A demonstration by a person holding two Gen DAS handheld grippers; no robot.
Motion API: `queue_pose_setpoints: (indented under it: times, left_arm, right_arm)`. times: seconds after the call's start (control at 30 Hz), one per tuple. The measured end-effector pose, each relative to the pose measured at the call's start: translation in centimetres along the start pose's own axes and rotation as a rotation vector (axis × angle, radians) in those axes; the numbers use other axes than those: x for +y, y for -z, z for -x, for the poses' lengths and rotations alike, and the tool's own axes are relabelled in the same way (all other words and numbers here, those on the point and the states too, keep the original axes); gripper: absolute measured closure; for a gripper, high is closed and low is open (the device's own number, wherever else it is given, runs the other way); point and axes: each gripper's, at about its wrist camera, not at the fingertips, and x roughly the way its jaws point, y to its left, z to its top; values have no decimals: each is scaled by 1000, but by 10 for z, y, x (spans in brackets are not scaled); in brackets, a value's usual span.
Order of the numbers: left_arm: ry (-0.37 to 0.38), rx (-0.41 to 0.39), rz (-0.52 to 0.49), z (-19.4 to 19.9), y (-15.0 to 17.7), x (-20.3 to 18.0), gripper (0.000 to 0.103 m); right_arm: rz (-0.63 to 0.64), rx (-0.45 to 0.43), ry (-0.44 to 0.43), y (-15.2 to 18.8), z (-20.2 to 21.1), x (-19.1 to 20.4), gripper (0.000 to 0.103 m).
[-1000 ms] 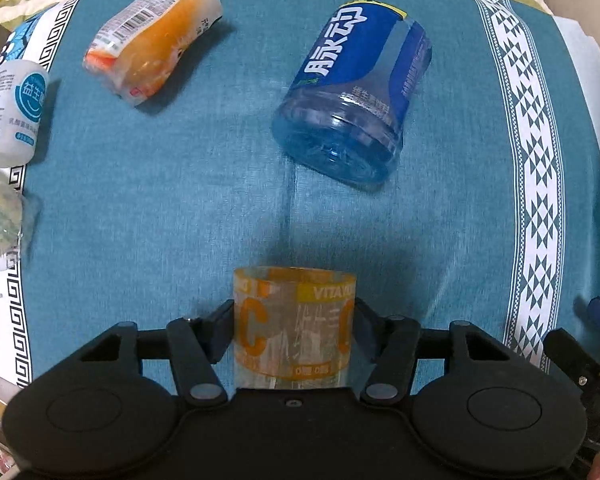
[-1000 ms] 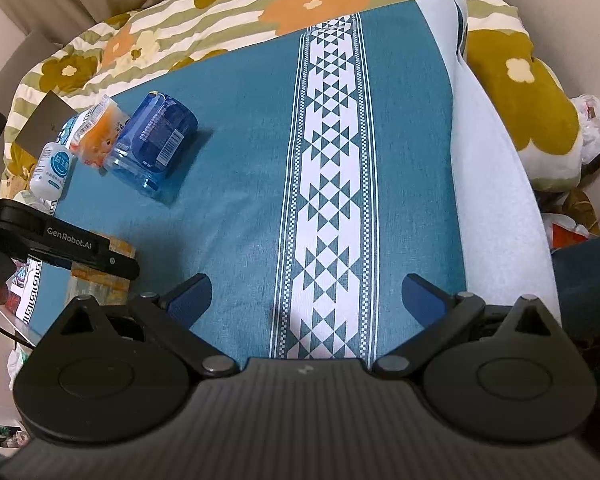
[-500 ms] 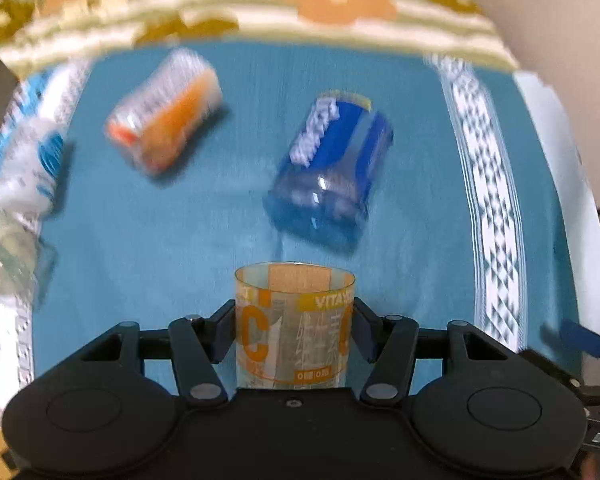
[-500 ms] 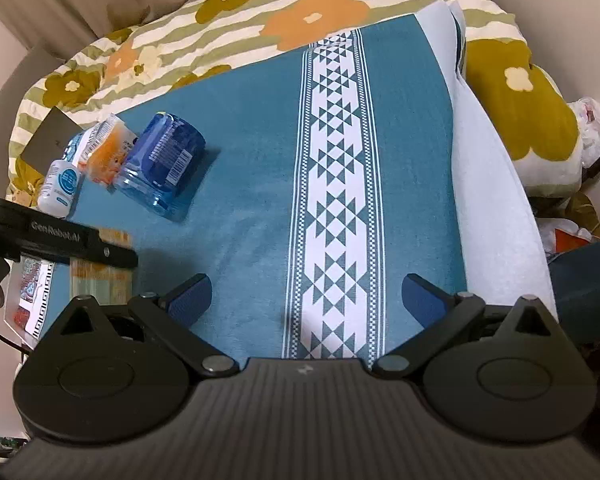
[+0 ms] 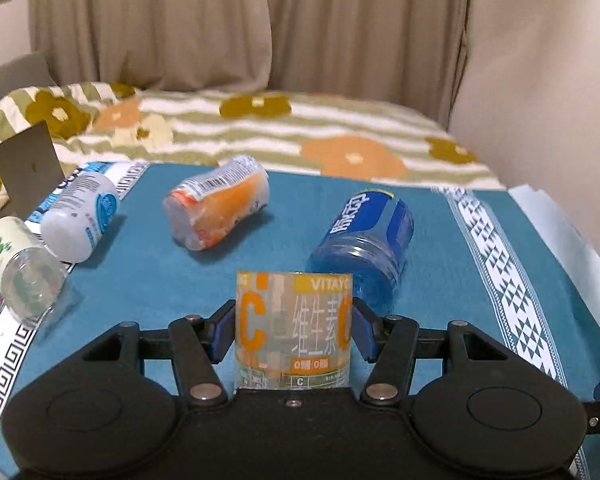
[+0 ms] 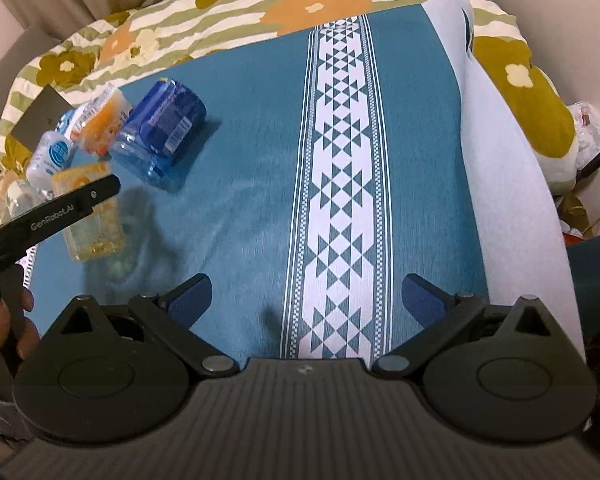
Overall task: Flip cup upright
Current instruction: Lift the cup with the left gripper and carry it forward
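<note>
My left gripper [image 5: 294,330] is shut on a clear cup with an orange label [image 5: 294,332], held with its open rim up. In the right wrist view the same cup [image 6: 92,216] hangs tilted above the teal cloth [image 6: 260,184], with the left gripper's black body across it. My right gripper [image 6: 306,300] is open and empty over the cloth's white patterned band.
A blue cup [image 5: 364,252], an orange-and-clear cup [image 5: 220,208], a white cup [image 5: 82,216] and a clear green-printed cup [image 5: 20,272] lie on their sides on the cloth. A flowered blanket [image 5: 260,124] lies behind. A grey card [image 5: 28,164] stands at far left.
My left gripper has tilted up from looking down at the cloth to looking level across the bed, turning the held cup with it. The right gripper has stayed open and nearly still.
</note>
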Motion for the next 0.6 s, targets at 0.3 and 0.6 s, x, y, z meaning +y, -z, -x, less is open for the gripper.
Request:
queue_pose_setpoints:
  times: [0.3, 0.6]
  left_arm:
    - [9, -99, 12, 16, 24, 6, 41]
    - [18, -98, -2, 32, 40, 5, 40]
  right_arm:
    - [39, -4, 25, 11, -1, 14, 0]
    - [79, -11, 27, 22, 2, 28, 0]
